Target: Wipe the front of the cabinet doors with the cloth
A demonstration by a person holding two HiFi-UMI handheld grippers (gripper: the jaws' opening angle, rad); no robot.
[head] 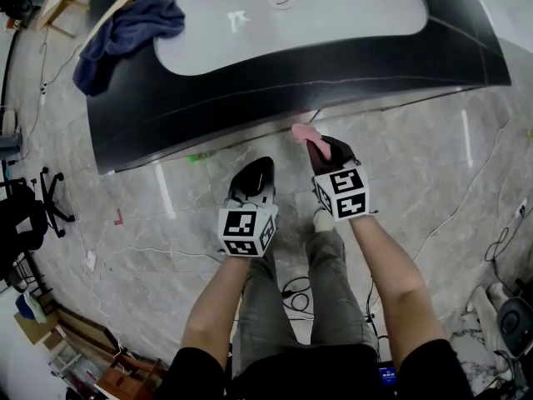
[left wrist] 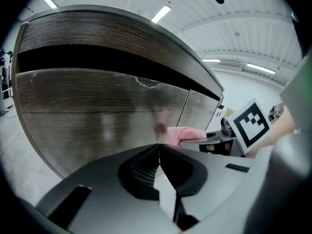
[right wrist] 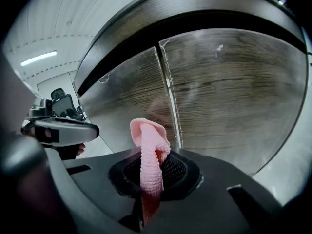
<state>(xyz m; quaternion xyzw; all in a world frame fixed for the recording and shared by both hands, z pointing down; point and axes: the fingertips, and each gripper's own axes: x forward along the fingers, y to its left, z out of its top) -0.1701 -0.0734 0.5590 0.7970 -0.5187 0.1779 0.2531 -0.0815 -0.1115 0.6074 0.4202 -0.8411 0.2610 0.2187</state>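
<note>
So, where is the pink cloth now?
In the head view the cloth is right of centre, pinched in the right tool, close to the cabinet doors near the seam between them.

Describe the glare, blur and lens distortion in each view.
Head view: fisheye bends the countertop edge into an arc; bright light streaks glare on the glossy floor. Left gripper view: the cabinet door bulges, with hazy reflections on it. Right gripper view: the pink cloth is sharp; dark vignette fills the corners.

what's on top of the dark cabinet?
On the dark wood-grain cabinet: a crumpled dark blue cloth at the left end, and a white oval inset. Anything beneath that cloth is covered.
</note>
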